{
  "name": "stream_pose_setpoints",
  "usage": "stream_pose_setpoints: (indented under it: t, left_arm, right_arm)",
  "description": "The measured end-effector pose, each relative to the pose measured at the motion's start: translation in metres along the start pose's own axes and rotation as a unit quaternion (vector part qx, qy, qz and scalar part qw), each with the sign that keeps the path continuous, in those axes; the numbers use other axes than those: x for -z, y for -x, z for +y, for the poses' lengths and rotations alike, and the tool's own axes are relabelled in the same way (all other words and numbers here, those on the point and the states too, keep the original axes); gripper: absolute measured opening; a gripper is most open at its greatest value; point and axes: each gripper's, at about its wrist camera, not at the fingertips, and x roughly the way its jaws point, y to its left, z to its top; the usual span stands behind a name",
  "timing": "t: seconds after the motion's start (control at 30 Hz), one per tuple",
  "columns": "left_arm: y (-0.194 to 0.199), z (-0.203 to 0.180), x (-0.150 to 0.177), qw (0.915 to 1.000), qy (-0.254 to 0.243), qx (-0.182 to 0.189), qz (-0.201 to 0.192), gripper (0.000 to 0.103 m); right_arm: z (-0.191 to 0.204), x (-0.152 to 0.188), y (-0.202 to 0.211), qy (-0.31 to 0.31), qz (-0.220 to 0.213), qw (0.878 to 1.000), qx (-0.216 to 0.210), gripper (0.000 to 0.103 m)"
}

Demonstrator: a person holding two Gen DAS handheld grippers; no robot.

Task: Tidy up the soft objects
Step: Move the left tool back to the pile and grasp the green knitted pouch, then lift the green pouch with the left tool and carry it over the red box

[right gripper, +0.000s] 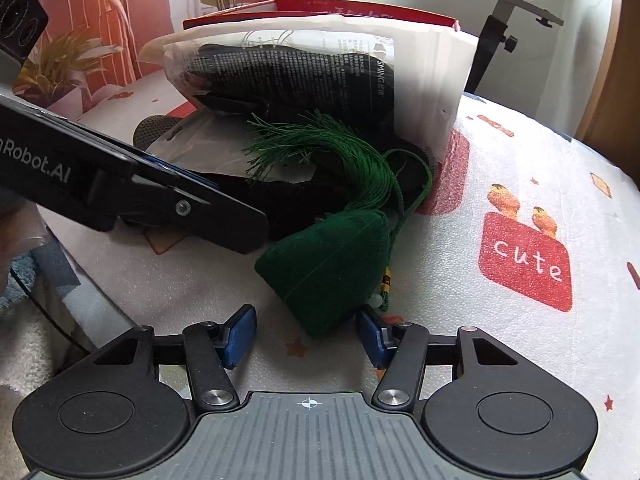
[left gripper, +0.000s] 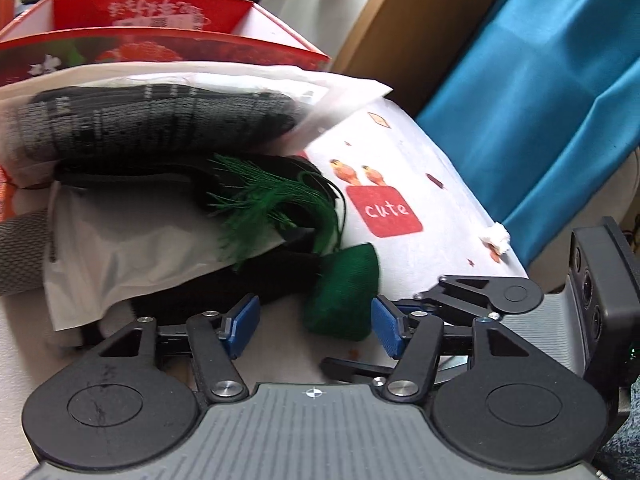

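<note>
- The green pouch (right gripper: 324, 264) lies on the printed cover (right gripper: 500, 360). It is toward the cover's near edge, just in front of the pile of bags and beside the red "cute" patch (right gripper: 524, 260).
- My right gripper (right gripper: 306, 336) is about half open and holds nothing. The lower tip of the pouch is between its jaws. One pad seems to touch the pouch near the beaded cord (right gripper: 386, 284), while the other pad (right gripper: 240, 334) is clearly apart from it.
- My left gripper (left gripper: 315, 328) is also about half open and empty. The same pouch sits between its jaws, close to one pad and far from the other.
- I think two tongs on one small pouch is too much. I would let the right one take it and move the left one away.
- Before closing, I would center the jaws on the fat body of the pouch, not on the thin tip, because the tip may slip out.
- The tassel (right gripper: 320, 144) lies over a black strap (right gripper: 296, 204), under the plastic bag (right gripper: 420, 80). I would lift slowly, so that the threads do not pull the pile along.
- I would keep the beaded cord outside the pads, so that the grip is on cloth only.
</note>
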Motion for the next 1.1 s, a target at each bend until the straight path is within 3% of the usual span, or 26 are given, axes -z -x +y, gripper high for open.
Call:
stream_pose_setpoints:
  t: [0.23,0.57,1.1]
  left_arm:
    - [-0.021,-0.002,-0.007,0.9996,0.013,0.023,0.009,0.05]
    - [-0.042,-0.011,-0.01,0.9991,0.009,0.036,0.023,0.05]
    - [-0.048,-0.007,-0.006,0.9995,0.02,0.013,0.022,0.048]
  right_arm:
    - [-0.009,-0.004,0.003,0.006,-0.013,1.0,0.018,0.053]
    - [-0.017,-0.01,0.003,0.017,-0.025,0.999,0.011,0.052]
    - [-0.005,-0.013,0.003,0.019,-0.036,0.999,0.005,0.047]
